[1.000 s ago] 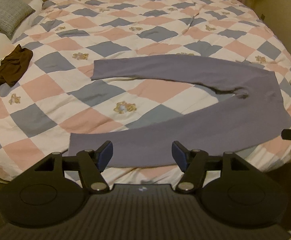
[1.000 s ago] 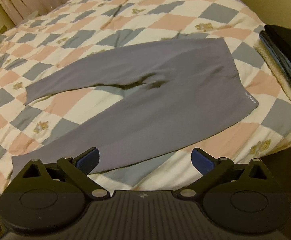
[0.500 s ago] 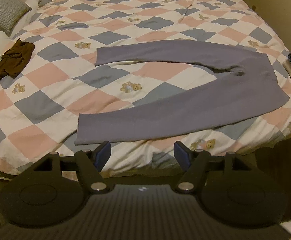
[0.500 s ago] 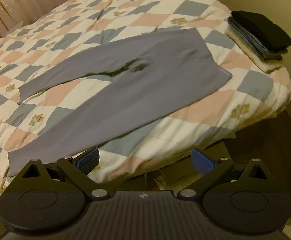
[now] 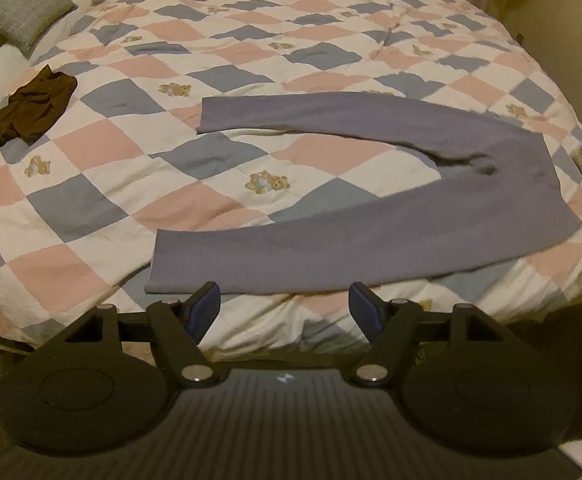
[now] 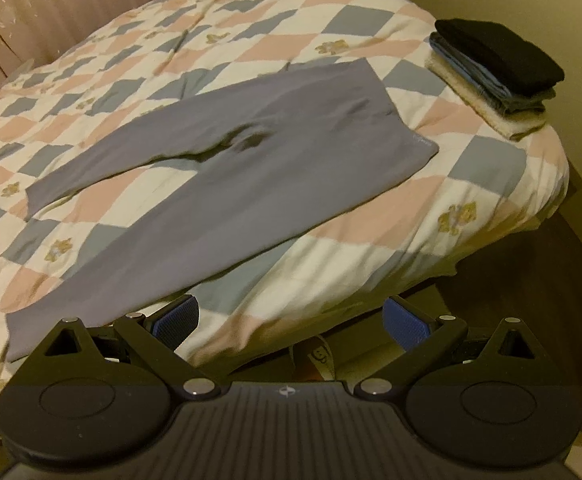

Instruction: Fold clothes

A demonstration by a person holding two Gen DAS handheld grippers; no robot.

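I'm looking over open quilt (image 5: 91, 208) on the left wrist view, lying bare between the grey leggings (image 5: 371, 248) and the crumpled brown garment (image 5: 31, 112), so a gripper is finding clear passage there. The wedge of quilt between the two legs is also lying free. On the right wrist view, a stack of folded clothes (image 6: 495, 72) is occupying the bed's far right corner, near the waistband. The front edge of the bed is staying unobstructed.

Trousers (image 5: 371, 216) spread flat on quilt (image 5: 251, 40).
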